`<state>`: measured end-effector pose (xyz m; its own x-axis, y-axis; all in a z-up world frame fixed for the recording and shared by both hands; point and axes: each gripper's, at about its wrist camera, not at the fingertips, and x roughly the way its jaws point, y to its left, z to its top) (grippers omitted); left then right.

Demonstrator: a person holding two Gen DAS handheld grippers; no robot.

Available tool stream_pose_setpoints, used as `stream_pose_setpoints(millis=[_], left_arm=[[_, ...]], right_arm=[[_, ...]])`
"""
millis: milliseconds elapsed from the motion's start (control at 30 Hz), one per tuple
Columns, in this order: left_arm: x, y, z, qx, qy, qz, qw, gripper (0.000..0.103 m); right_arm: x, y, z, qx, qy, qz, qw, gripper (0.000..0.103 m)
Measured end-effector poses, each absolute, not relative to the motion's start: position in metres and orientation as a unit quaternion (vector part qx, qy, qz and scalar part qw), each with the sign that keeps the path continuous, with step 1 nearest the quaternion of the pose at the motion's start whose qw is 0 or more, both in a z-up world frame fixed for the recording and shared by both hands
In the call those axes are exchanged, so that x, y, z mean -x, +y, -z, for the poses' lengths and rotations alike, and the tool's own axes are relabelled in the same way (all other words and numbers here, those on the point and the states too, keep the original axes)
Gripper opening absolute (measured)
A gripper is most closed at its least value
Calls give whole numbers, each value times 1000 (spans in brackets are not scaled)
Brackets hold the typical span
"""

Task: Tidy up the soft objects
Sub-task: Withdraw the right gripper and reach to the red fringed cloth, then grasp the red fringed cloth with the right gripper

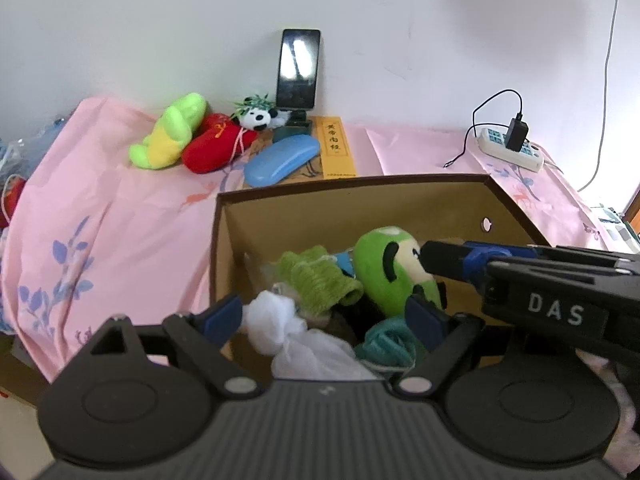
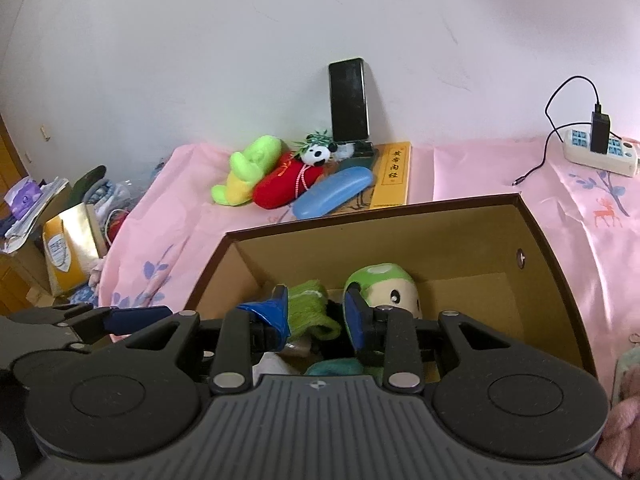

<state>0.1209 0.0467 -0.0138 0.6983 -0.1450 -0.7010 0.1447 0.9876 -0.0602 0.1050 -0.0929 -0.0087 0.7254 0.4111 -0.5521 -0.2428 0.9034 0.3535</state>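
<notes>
We hold both grippers above the cardboard box [image 1: 400,184] on the pink-covered surface [image 1: 120,208]. Left gripper [image 1: 324,314]: fingers spread wide, empty. Right gripper [image 2: 318,314]: fingers partly apart, gripping nothing. The soft things — green plush [image 1: 384,268], green sock [image 1: 316,280], white cloth [image 1: 276,320] — lie inside.

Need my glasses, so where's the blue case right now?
The blue case lies on the pink cloth behind the box, between the red plush and the yellow book.
</notes>
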Motion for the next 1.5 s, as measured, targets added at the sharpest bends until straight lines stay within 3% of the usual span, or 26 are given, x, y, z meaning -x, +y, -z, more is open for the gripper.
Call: stream_pose_setpoints(millis=[533, 1067, 1500], left_arm=[[-68, 67, 19, -16, 396, 75, 915, 87], [-36, 95, 85, 26, 463, 130, 877, 88], [-36, 90, 113, 38, 470, 148, 869, 87]], right_arm=[[-51, -74, 11, -137, 321, -186, 918, 14], [-30, -46, 63, -125, 411, -234, 872, 14], [-38, -33, 93, -139, 470, -240, 838, 14]])
